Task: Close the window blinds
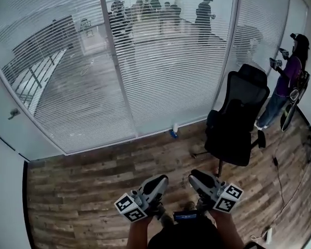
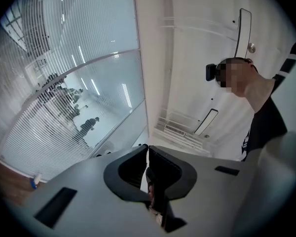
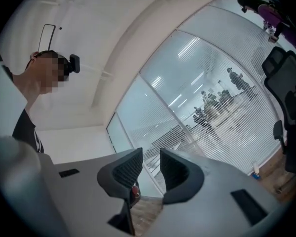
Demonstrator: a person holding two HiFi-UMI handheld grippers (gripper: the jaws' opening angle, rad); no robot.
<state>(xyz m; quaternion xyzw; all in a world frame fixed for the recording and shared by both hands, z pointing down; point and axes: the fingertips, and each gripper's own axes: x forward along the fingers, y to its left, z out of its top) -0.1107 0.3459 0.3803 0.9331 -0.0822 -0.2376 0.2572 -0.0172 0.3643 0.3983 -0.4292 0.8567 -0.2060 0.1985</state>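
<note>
Blinds (image 1: 93, 102) fill head view; left gripper view adds ceiling vent (image 2: 175, 129)

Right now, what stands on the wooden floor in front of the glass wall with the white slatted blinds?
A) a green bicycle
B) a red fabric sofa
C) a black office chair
C: the black office chair stands on the wooden floor, near the right end of the white slatted blinds.

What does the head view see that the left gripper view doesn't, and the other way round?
Only the head view shows the black office chair and the person in purple. Only the left gripper view shows the white ceiling and the left gripper's fingers pressed together, nothing between them. Both show the window blinds and the people behind the glass.
</note>
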